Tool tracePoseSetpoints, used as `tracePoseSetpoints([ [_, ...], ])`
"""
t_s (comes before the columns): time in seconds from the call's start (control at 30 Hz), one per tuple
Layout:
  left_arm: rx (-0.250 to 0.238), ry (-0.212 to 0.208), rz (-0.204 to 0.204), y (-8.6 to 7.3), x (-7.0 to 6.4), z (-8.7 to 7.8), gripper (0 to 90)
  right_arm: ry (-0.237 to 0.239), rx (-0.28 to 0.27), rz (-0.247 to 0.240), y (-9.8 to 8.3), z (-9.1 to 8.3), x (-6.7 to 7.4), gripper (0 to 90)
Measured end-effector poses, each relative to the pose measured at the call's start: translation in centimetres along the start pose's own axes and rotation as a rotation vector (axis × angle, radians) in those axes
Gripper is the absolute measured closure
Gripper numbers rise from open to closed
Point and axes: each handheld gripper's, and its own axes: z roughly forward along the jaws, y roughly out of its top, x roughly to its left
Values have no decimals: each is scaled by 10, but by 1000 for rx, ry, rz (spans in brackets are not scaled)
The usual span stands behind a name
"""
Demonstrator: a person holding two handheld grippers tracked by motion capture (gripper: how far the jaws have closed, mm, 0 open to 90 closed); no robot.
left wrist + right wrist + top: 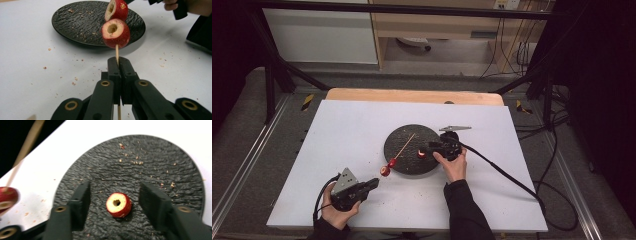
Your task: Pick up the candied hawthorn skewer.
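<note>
A thin wooden skewer [116, 51] carries two cored red fruit pieces [115, 33], one above the other [117, 9]. My left gripper [119, 63] is shut on the skewer's bare lower end and holds it slanting over the black plate's [427, 135] near-left rim. On the plate lies a third cored red fruit piece [118, 204], hole up. My right gripper [115, 188] is low over the plate, its jaws open on either side of that piece and clear of it. From above, the right gripper [430, 147] points left at the piece [421, 154].
The plate sits mid-table on a white sheet [352, 130] strewn with small crumbs. A wooden table edge [412, 95] shows at the back. A black cable [502, 172] trails from the right gripper to the right. Black frame bars stand around the table.
</note>
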Motion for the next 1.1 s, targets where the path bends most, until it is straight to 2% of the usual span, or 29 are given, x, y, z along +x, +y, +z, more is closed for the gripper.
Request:
tracePoseSetpoints([
  [0.2, -1, -4, -1, 1, -2, 1, 881, 17, -35, -55, -5, -22, 14, 180],
  [0.37, 2, -8, 5, 2, -6, 4, 881, 62, -36, -61, -14, -35, 24, 71],
  [0.67, 8, -42, 43, 12, -26, 15, 881, 137, -54, -56, -35, -54, 41, 54],
  [0.8, 19, -63, 72, 17, -37, 22, 881, 167, -70, -56, -43, -60, 43, 72],
  [1.03, 20, -107, 100, 19, -54, 34, 881, 195, -53, -57, -55, -61, 42, 110],
  [1.1, 21, -112, 109, 19, -57, 34, 881, 211, -58, -63, -57, -60, 42, 164],
])
